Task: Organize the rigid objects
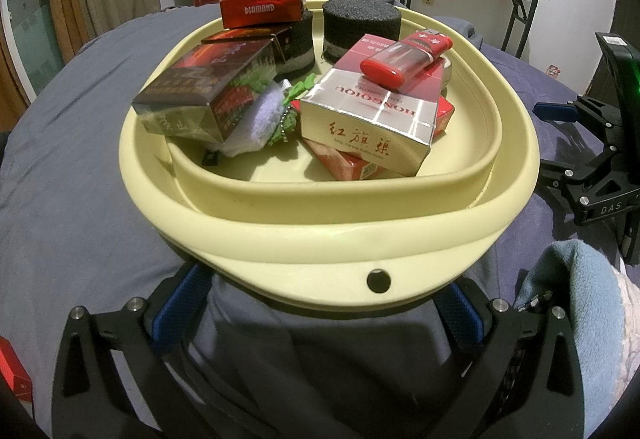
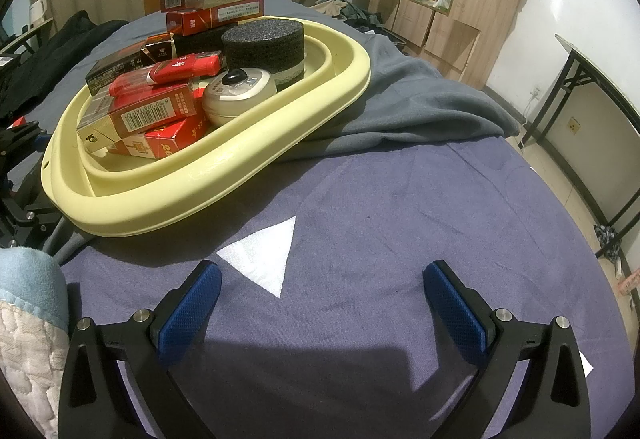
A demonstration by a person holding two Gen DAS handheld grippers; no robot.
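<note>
At far left of the left wrist view, a red carton on the grey-blue bedcover. In the middle, a pale yellow basin piled with rigid things: a dark cigarette box, a DIAMOND pack stacked high at the back, a black foam cylinder, a white-red Hongqiqu pack with a red lighter lying on top. Left gripper spread wide, blue pads just under the near rim of the basin, pinching nothing. Further right, the right gripper, also spread and empty, over bare cover beside a white triangle.
</note>
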